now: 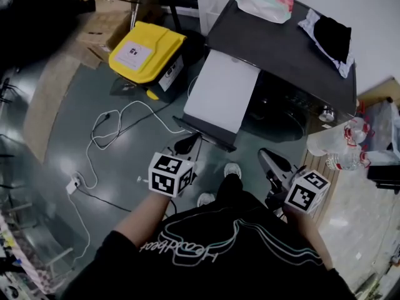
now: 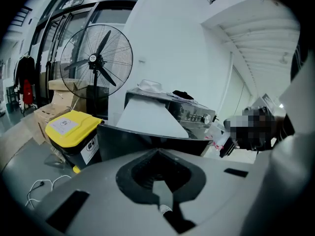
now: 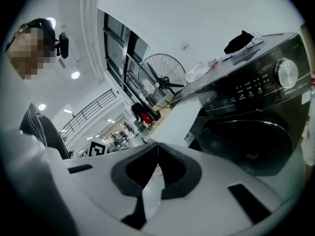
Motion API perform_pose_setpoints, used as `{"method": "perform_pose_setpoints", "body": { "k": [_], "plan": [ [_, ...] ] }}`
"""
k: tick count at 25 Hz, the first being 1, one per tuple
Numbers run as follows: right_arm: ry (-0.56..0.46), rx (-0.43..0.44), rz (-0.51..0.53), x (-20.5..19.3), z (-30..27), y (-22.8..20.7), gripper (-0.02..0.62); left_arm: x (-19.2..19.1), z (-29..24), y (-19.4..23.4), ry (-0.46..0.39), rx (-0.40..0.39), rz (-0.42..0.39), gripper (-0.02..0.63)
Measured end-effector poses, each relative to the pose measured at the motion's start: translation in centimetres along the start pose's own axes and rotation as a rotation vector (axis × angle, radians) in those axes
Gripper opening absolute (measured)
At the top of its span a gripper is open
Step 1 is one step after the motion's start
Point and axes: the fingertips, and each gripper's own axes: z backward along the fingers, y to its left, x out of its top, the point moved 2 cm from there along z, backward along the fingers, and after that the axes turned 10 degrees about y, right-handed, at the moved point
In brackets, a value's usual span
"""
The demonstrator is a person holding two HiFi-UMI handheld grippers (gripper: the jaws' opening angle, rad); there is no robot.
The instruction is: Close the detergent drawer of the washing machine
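Dark grey front-loading washing machine (image 1: 281, 49) is standing with its round door (image 3: 246, 141) lying mostly in shadow in the head view. Its right side is being cut off in the right gripper view. Long white-topped detergent drawer (image 1: 222, 92) is sticking out of the machine's front at the upper left. Its inside is not showing in any view, and the gripper body is covering its lower front edge in the left gripper view. Left gripper (image 1: 187, 145) is hovering just before the drawer's dark front, seemingly not touching. Its fingers are pressing together with nothing between them. Right gripper (image 1: 273, 162) is hanging before the door, to the right of the drawer, fingers likewise meeting and empty.
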Motion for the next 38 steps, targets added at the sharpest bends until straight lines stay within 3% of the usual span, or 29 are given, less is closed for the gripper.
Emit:
{"method": "perform_pose_setpoints", "body": {
  "k": [7, 38],
  "plan": [
    [0.007, -0.006, -0.012, 0.0, 0.4, -1.3, 0.028, 1.1, 0.0, -0.3, -0.041, -0.009, 0.01, 0.021],
    [-0.022, -0.033, 0.001, 5.8, 1.0, -5.6, 0.028, 5.5, -3.5, 0.5, -0.029, -0.005, 0.054, 0.021]
  ]
}}
